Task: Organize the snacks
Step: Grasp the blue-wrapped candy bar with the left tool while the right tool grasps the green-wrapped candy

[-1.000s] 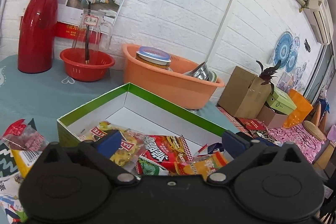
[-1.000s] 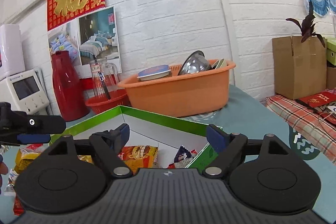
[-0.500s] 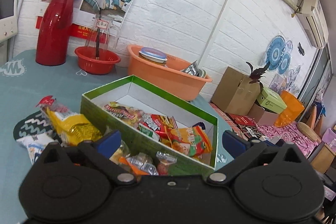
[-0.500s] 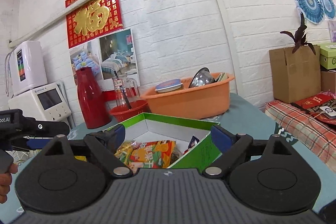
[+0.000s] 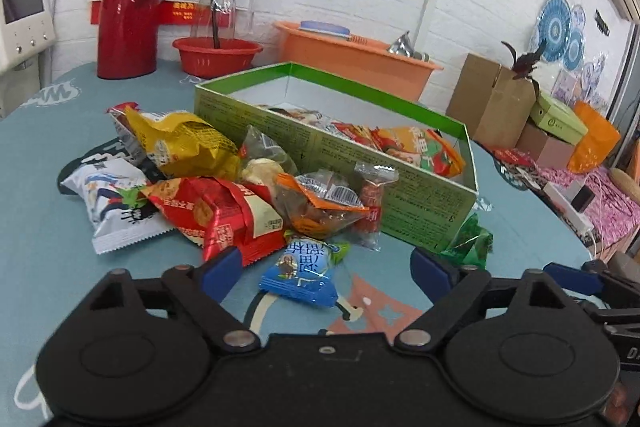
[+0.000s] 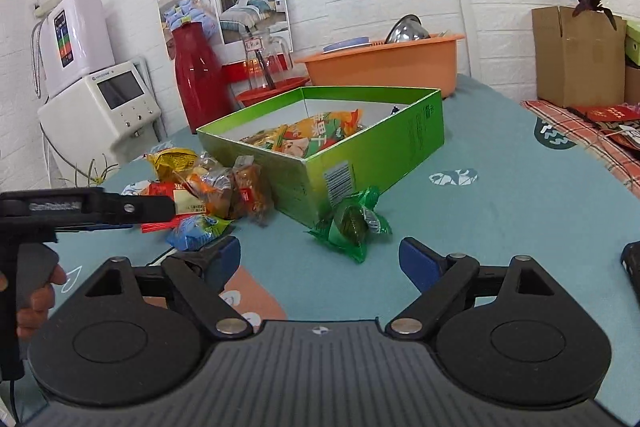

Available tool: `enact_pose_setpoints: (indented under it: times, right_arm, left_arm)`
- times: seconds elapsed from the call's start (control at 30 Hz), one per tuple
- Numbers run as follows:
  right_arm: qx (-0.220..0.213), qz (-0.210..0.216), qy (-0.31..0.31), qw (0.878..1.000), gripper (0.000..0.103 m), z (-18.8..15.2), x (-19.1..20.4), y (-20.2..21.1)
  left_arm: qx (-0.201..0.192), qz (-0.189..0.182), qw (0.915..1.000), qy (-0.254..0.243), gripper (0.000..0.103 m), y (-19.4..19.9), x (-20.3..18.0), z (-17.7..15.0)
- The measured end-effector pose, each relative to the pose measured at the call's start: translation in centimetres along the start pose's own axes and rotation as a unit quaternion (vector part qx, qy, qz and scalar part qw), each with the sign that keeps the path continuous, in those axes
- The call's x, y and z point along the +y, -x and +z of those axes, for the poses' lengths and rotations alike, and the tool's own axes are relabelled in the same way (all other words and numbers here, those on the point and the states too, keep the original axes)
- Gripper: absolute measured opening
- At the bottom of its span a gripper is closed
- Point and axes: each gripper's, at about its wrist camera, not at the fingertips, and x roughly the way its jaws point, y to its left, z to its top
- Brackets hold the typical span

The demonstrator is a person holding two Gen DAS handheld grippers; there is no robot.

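A green cardboard box (image 5: 424, 195) (image 6: 360, 163) stands open on the teal table and holds several snack packets (image 5: 416, 143). A pile of loose snacks lies left of it: a yellow bag (image 5: 180, 143), a red packet (image 5: 220, 211), a white packet (image 5: 116, 203) and a blue packet (image 5: 304, 271). A green packet (image 6: 352, 223) (image 5: 470, 245) lies at the box's near corner. My left gripper (image 5: 326, 271) is open and empty, just in front of the blue packet. My right gripper (image 6: 320, 259) is open and empty, just in front of the green packet.
A red thermos (image 5: 128, 7), a red bowl with a glass jug (image 5: 218, 55) and an orange basin (image 5: 356, 55) stand behind the box by the wall. A white appliance (image 6: 104, 107) is at the left. Cardboard boxes (image 5: 492, 99) sit on the right.
Both grippers have pulled back from the box and dropped lower toward the table. The loose pile and the green packet are now in front of the open jaws.
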Motion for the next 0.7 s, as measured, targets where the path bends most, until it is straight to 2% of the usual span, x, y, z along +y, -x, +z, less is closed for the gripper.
enact_pose_setpoints:
  times: [0.17, 0.2, 0.23, 0.27, 0.3, 0.47, 0.57, 0.7]
  right_arm:
    - [0.0, 0.001, 0.014, 1.0, 0.103, 0.3, 0.3, -0.1]
    - [0.002, -0.002, 0.018, 1.0, 0.103, 0.3, 0.2, -0.3]
    - [0.005, -0.005, 0.023, 1.0, 0.103, 0.5, 0.1, -0.6]
    - [0.008, -0.009, 0.027, 1.0, 0.103, 0.6, 0.0, -1.0]
    - [0.012, -0.016, 0.033, 0.999, 0.103, 0.8, -0.1, -1.5]
    - [0.031, -0.045, 0.067, 0.996, 0.103, 1.7, -0.4, -4.2]
    - [0.05, -0.045, 0.059, 0.996, 0.103, 2.2, -0.9, -6.3]
    - [0.064, -0.036, 0.054, 0.996, 0.103, 2.4, -1.0, -7.5]
  left_arm:
    - [0.029, -0.004, 0.9995, 0.013, 0.103, -3.2, 0.4, 0.2]
    - [0.034, -0.007, 0.9993, 0.015, 0.089, -3.5, 0.5, 0.2]
    - [0.039, -0.012, 0.9991, 0.014, 0.066, -3.7, 0.5, 0.0]
    - [0.035, -0.009, 0.9993, 0.006, 0.057, -3.6, 0.5, -0.1]
    - [0.037, -0.008, 0.9993, -0.003, 0.053, -3.5, 0.5, -0.2]
    - [0.05, -0.025, 0.9985, 0.0, 0.054, -2.0, 0.5, -1.1]
    - [0.047, -0.023, 0.9986, 0.002, 0.058, -1.8, 0.4, -1.3]
    - [0.047, -0.027, 0.9985, 0.007, 0.072, -1.9, 0.3, -1.1]
